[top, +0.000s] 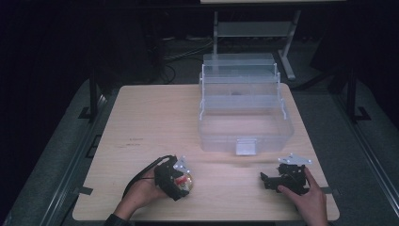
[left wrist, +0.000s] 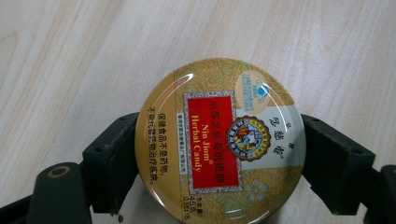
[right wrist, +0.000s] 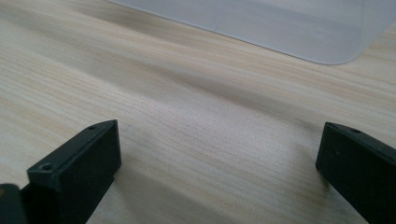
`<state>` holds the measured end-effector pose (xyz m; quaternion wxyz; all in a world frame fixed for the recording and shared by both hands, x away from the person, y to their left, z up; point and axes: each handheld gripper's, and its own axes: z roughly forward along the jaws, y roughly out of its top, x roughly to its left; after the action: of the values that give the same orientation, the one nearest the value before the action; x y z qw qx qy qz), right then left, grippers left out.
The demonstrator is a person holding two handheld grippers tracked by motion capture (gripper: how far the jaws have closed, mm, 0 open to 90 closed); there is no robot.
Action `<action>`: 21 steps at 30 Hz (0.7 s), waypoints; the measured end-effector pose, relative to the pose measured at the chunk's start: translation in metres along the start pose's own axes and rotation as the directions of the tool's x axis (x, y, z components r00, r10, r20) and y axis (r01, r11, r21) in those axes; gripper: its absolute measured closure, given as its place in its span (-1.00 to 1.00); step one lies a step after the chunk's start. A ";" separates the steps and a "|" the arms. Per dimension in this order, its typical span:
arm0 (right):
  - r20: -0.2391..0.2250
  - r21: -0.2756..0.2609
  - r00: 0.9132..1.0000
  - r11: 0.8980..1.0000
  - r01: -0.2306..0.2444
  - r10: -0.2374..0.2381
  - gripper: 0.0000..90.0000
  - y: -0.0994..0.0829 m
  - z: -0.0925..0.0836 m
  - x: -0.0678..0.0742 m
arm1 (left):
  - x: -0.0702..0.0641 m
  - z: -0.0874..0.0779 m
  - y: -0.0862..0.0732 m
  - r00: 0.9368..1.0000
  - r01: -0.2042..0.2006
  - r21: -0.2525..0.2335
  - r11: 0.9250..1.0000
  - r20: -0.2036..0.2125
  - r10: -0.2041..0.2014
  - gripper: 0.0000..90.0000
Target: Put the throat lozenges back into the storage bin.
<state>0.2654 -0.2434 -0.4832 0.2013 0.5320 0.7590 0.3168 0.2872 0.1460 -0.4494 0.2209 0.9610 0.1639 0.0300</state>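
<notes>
A round gold candy tin (left wrist: 219, 142) with a red label reading "Nin Jiom Herbal Candy" sits between the jaws of my left gripper (left wrist: 219, 158), which is shut on its rim from both sides. In the high view the left gripper (top: 178, 181) holds the tin (top: 184, 181) low over the front left of the wooden table (top: 155, 117). My right gripper (top: 269, 181) rests at the front right, held by a hand, jaws pointing left. In the right gripper view its gripper (right wrist: 219, 163) stands open over bare wood.
A clear plastic tiered box (top: 242, 108) stands open at the back right of the table, its front latch (top: 245, 147) facing me. Its corner (right wrist: 299, 28) shows at the top of the right gripper view. A metal stand (top: 254, 28) is behind the table.
</notes>
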 end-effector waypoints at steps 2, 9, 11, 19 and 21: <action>0.000 0.000 1.000 1.000 0.001 -0.001 -1.00 0.000 0.000 0.000 | 0.000 0.000 0.000 1.000 0.003 0.000 1.000 0.000 -0.003 -0.57; 0.000 0.000 1.000 1.000 0.000 0.000 -1.00 0.000 0.000 0.000 | 0.000 0.000 0.000 1.000 0.005 0.002 1.000 0.001 -0.005 -0.57; 0.000 0.000 1.000 1.000 0.000 0.000 -1.00 0.000 0.000 0.000 | 0.000 0.000 0.001 1.000 0.008 0.002 1.000 0.004 -0.008 -0.57; 0.000 0.000 1.000 1.000 0.000 0.000 -1.00 0.000 0.000 0.000 | 0.002 -0.006 0.002 1.000 0.015 -0.010 1.000 0.004 -0.015 -0.57; 0.000 0.000 1.000 1.000 0.000 0.000 -1.00 0.000 0.000 0.000 | 0.002 -0.007 0.003 1.000 0.017 -0.011 1.000 0.005 -0.017 -0.57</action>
<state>0.2654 -0.2434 -0.4832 0.2013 0.5320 0.7590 0.3168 0.2892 0.1469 -0.4422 0.2269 0.9584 0.1712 0.0266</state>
